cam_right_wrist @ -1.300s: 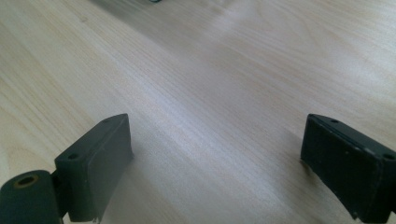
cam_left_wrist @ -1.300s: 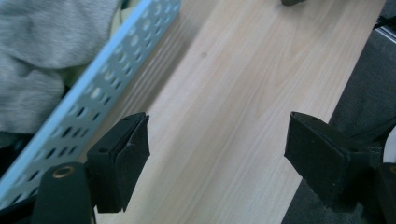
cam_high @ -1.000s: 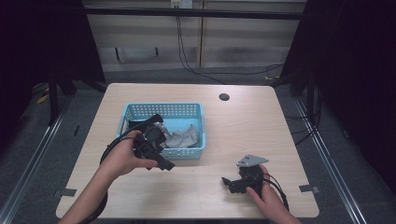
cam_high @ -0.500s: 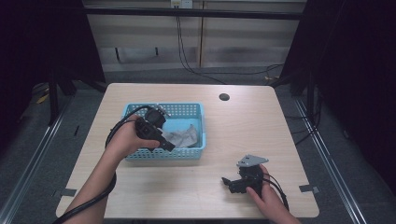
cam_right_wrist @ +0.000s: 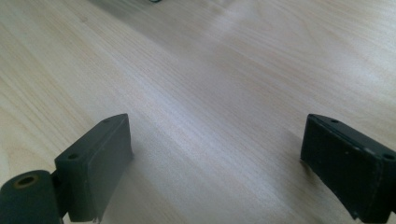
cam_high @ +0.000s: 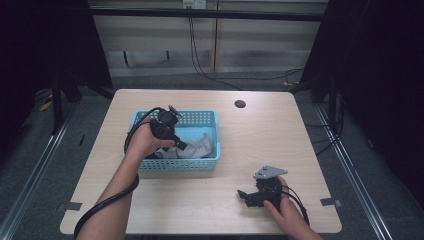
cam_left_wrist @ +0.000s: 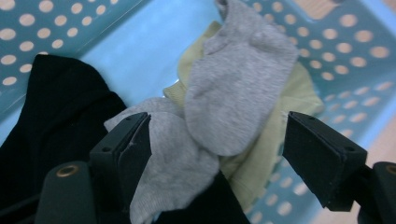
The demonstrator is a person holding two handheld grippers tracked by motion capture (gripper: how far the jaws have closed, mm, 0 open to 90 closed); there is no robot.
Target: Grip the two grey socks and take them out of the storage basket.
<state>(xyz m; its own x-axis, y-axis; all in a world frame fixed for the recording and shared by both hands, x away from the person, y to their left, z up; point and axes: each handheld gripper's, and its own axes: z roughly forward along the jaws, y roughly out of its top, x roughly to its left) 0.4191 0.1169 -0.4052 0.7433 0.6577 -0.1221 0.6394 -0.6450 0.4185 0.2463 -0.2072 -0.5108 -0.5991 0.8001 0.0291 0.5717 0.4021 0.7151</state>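
— over the table (cam_high: 300, 135), from the high view, what's where?
— left gripper (cam_high: 181, 146) is down inside the blue basket (cam_high: 210, 161), tips on the pile of socks (cam_high: 197, 147). right gripper (cam_high: 243, 195) rests low on the bare wood near the front edge, well apart from the basket.
— and the left gripper view?
— left gripper (cam_left_wrist: 219, 154) has its jaws spread wide, nothing clamped. a grey sock (cam_left_wrist: 236, 93) lies between them, overlapping a second grey sock (cam_left_wrist: 173, 163) that touches the left jaw. under both is a pale yellow-green sock (cam_left_wrist: 275, 135). a black sock (cam_left_wrist: 60, 116) sits to the left, against the basket (cam_left_wrist: 140, 51) floor and its dotted wall.
— is it touching the top grey one?
— can't tell; the jaws straddle it without closing.
— right gripper view?
— right gripper (cam_right_wrist: 215, 158) is wide apart too, empty, held just above plain table (cam_right_wrist: 210, 70) wood.
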